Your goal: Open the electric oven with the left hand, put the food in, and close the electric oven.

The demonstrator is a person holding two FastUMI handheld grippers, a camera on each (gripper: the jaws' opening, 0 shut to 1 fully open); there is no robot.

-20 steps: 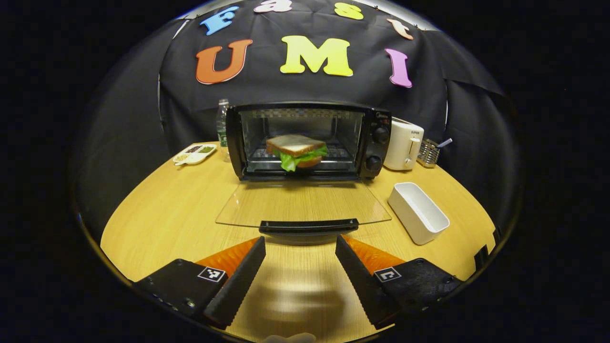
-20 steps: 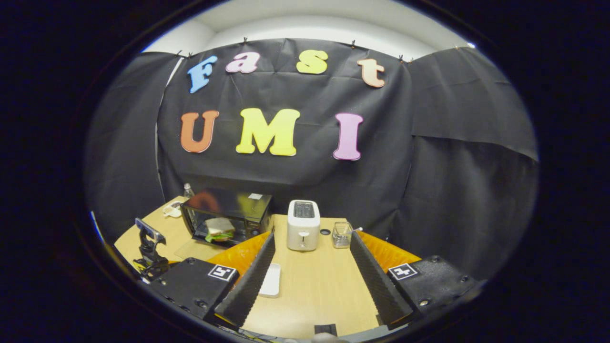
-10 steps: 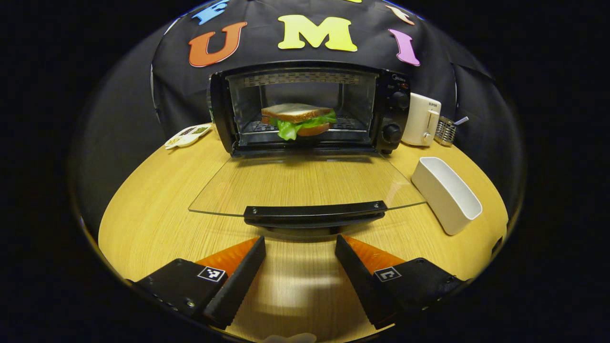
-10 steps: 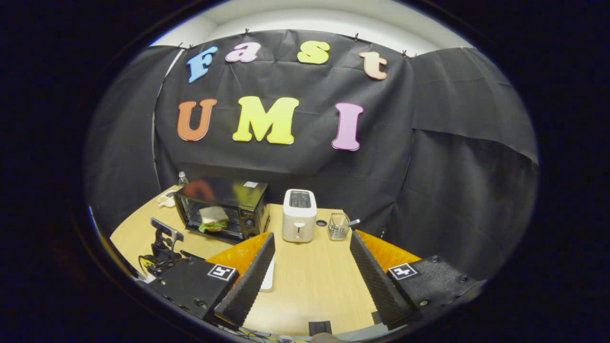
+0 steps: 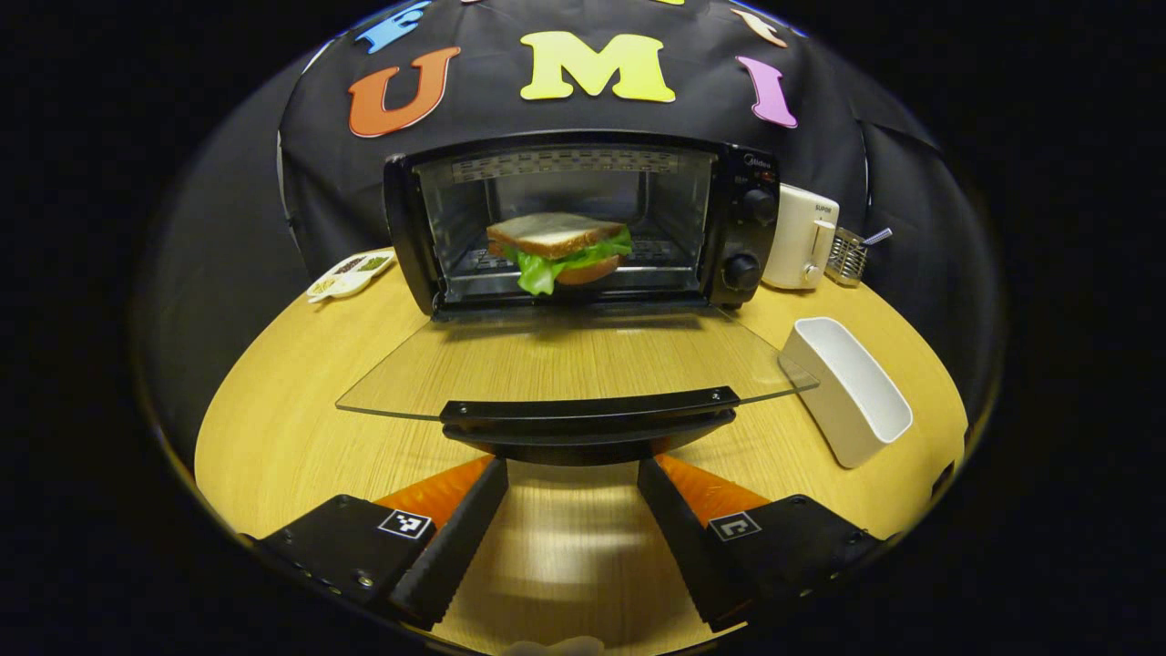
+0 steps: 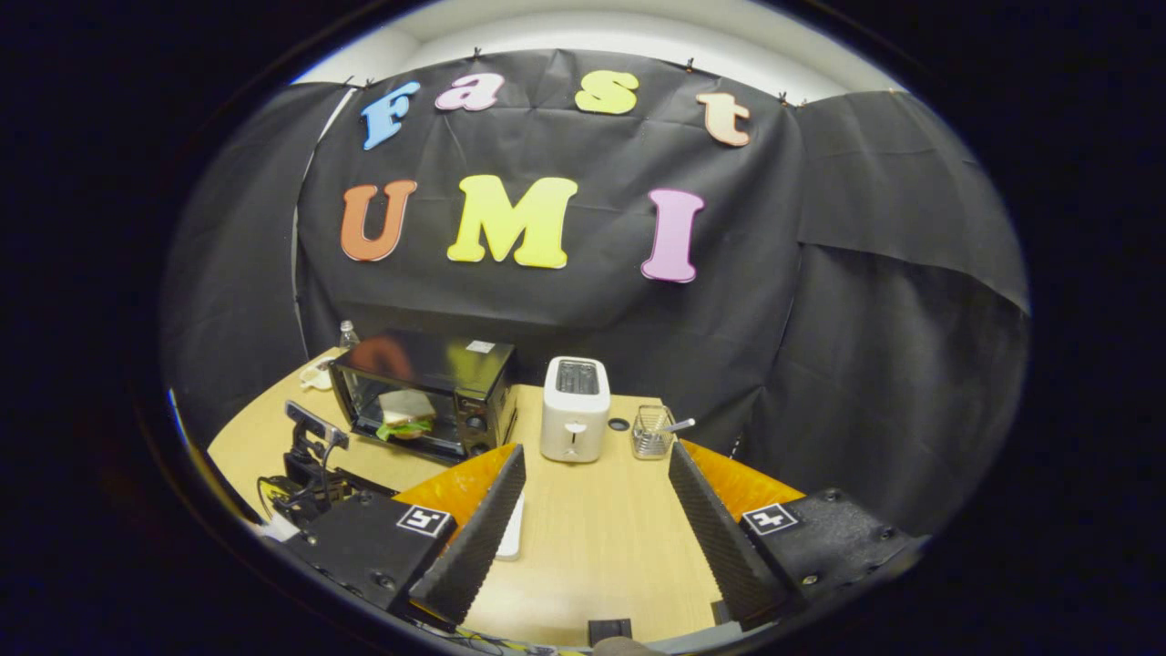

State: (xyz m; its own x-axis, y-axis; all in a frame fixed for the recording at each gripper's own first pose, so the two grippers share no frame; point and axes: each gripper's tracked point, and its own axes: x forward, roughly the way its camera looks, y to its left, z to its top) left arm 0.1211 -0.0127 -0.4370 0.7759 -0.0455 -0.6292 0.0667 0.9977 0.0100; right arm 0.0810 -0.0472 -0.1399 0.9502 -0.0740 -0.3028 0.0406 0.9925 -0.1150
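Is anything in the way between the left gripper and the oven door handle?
Nothing visible. The left gripper is open, just short of the door handle, with bare table between its fingers.

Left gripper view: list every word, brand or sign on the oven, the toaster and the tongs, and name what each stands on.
Oven: small brand mark at the top of its control panel, too blurred to read.
Toaster: one short dark word near its top, too small to read surely.
Left tongs: a square black-and-white code marker on each side, no letters.
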